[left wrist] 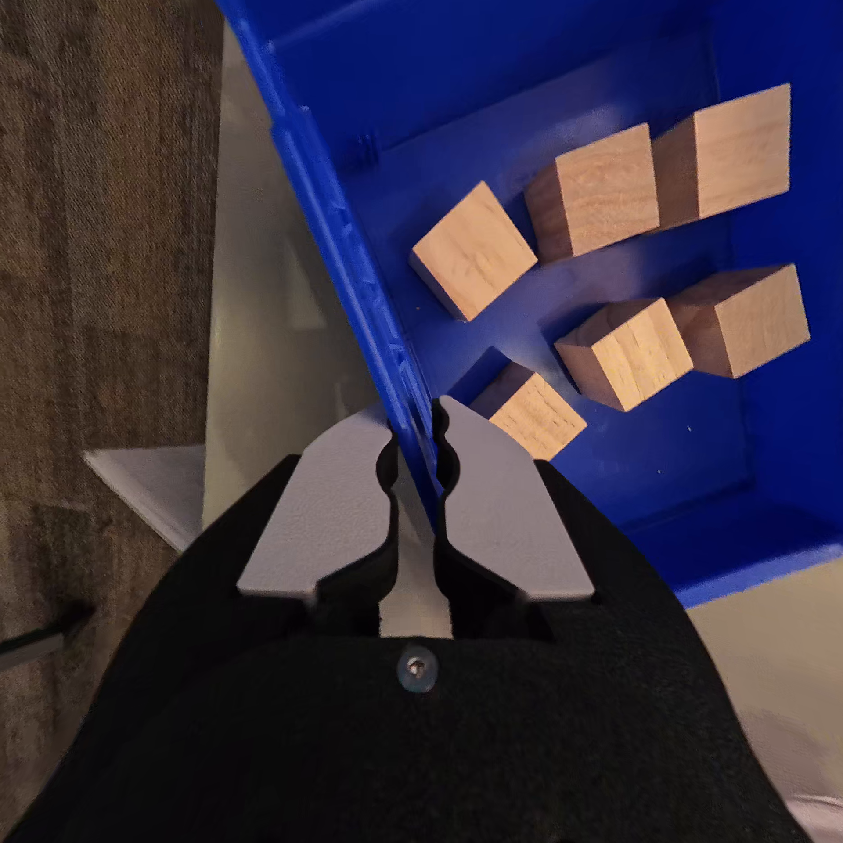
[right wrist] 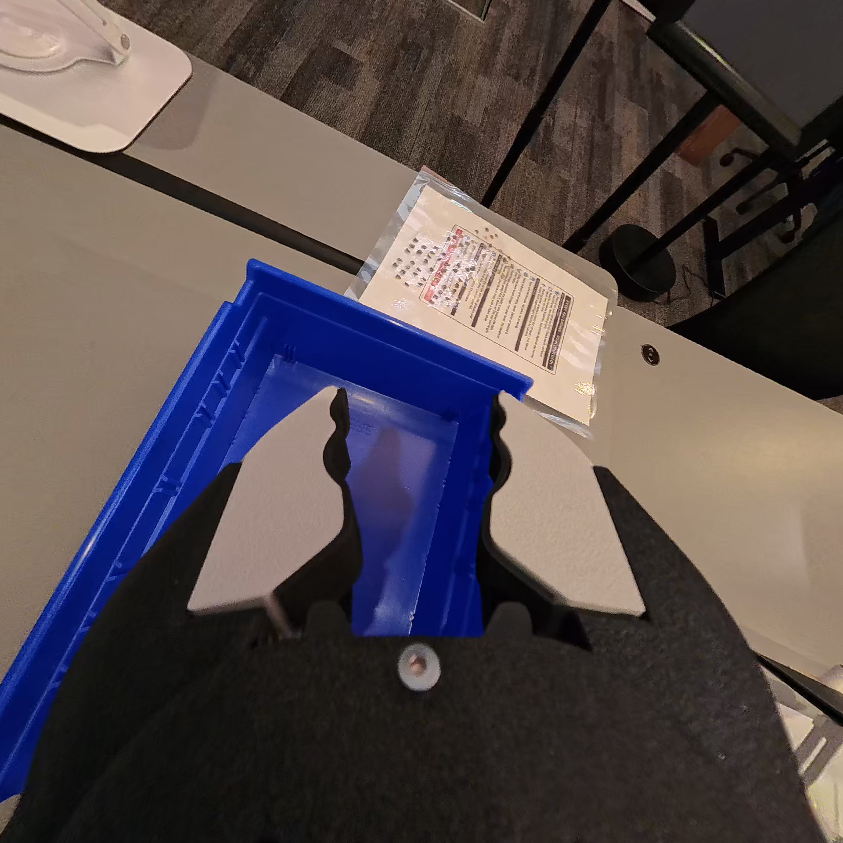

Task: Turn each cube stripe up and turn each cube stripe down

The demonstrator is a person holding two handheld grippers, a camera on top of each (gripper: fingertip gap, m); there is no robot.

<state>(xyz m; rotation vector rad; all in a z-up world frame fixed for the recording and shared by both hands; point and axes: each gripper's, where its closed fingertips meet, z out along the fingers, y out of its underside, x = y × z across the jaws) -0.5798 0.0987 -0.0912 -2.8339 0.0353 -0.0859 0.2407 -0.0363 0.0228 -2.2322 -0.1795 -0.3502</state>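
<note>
Our left tongs (left wrist: 413, 419) pinch blue plastic bin (left wrist: 570, 82) wall; six wooden cubes (left wrist: 606, 189) inside. Our right tongs (right wrist: 417, 397) gape wide, empty, over bin.

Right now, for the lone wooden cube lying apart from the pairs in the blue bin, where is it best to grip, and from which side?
Probably from above, jaws on two opposite side faces of the lone cube. It lies flat with bare bin floor around it; only one corner nears a neighbouring cube.
</note>
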